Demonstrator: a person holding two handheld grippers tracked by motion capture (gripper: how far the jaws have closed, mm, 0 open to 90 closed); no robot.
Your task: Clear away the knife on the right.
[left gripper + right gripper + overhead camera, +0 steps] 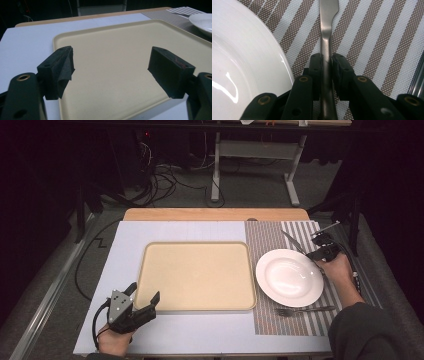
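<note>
My right gripper [327, 58] is shut on the handle of a metal knife [328, 15] that lies on the striped placemat [374, 37], just right of the white plate [242, 62]. In the high view the right gripper [312, 251] sits at the plate's [289, 277] upper right rim, with the knife [291, 241] pointing away to the far left. My left gripper [145, 292] stands open at the near left corner of the empty beige tray [196, 275]. Nothing lies between its jaws [111, 67], which frame the tray [112, 45].
A fork [305, 310] lies on the placemat [270, 240] in front of the plate. A white mat [125, 240] covers the wooden table under the tray. The plate's rim [202, 22] shows at the far right in the left gripper view.
</note>
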